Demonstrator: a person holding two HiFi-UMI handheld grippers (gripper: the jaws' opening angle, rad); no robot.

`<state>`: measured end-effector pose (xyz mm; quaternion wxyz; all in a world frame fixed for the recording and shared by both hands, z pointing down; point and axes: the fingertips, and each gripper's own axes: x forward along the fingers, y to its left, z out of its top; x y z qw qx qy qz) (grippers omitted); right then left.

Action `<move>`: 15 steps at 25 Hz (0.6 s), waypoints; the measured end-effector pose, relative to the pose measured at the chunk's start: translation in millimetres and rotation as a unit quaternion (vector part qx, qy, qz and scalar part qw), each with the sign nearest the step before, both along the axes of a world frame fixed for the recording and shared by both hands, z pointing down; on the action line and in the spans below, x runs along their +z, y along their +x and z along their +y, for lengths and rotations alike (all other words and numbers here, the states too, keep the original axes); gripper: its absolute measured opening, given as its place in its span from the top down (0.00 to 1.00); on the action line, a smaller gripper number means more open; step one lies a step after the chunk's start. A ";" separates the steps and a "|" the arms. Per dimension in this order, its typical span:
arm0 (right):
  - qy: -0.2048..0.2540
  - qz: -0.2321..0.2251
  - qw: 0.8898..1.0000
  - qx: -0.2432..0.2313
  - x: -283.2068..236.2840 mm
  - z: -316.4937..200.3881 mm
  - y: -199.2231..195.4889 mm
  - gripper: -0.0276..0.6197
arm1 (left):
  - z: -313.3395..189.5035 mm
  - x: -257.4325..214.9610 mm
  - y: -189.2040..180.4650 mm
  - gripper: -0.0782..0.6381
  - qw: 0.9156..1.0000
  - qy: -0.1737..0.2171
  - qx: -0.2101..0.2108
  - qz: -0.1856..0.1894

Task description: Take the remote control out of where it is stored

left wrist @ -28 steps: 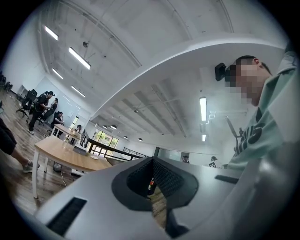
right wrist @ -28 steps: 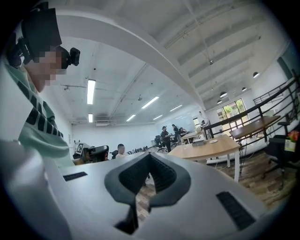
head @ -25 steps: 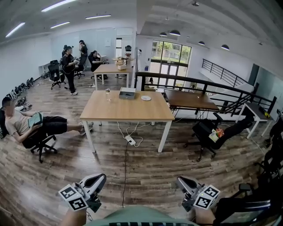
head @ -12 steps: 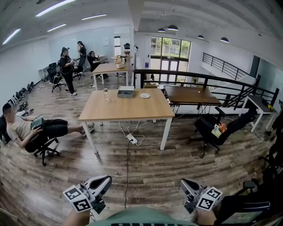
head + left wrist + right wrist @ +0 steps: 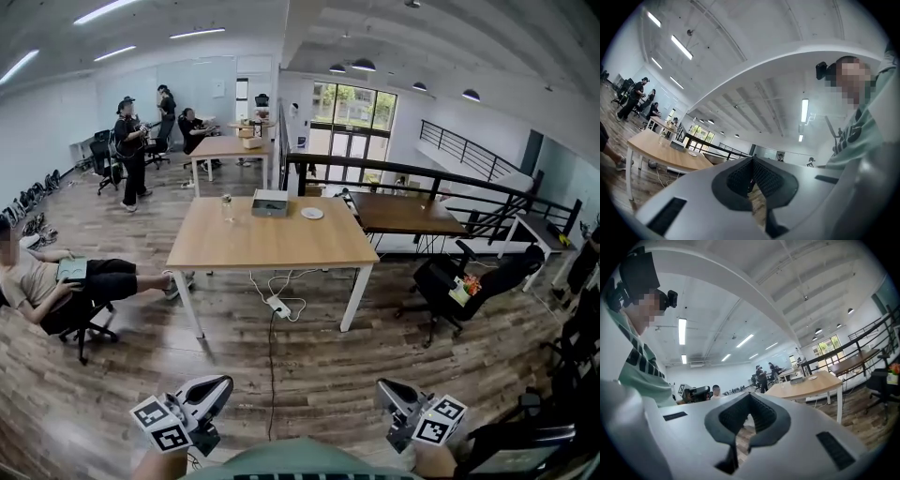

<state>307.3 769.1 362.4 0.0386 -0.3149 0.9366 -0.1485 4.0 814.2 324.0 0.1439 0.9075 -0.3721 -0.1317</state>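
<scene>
In the head view the left tongs (image 5: 221, 384) and the right tongs (image 5: 384, 389) hang low over the wooden floor (image 5: 309, 361), well apart from the light wooden tabletop (image 5: 272, 246) ahead. At its far end stand a flat grey box (image 5: 269, 202), a white plate (image 5: 312, 213) near it and a glass (image 5: 226, 201). No remote control shows anywhere, so it is probably stored inside that box, though that is only a guess. The left gripper view shows its ribbed pads (image 5: 738, 177) meeting at the tip with nothing between them. The right gripper view shows the same: pads together, empty. A remote should be light, stiff, smooth plastic and apt to slip. It is best pinched across its narrow width near the middle, on the long edges rather than the buttons, while the other tongs steady the box.
</scene>
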 end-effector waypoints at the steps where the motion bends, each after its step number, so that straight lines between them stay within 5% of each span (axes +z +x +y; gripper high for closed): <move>1: 0.004 0.006 1.000 -0.004 -3.2 -5.7 -18.9 0.96 | -8.5 -3.3 -19.1 0.90 1.000 0.003 0.000 0.003; 7: 0.020 0.008 1.000 0.007 -16.3 -53.1 -114.5 0.96 | -56.7 -6.8 -119.9 0.90 1.000 0.020 0.003 0.003; 15: 0.023 0.037 0.999 -0.019 -23.1 -90.6 -197.6 0.96 | -86.5 3.6 -200.8 0.90 1.000 0.015 -0.017 0.020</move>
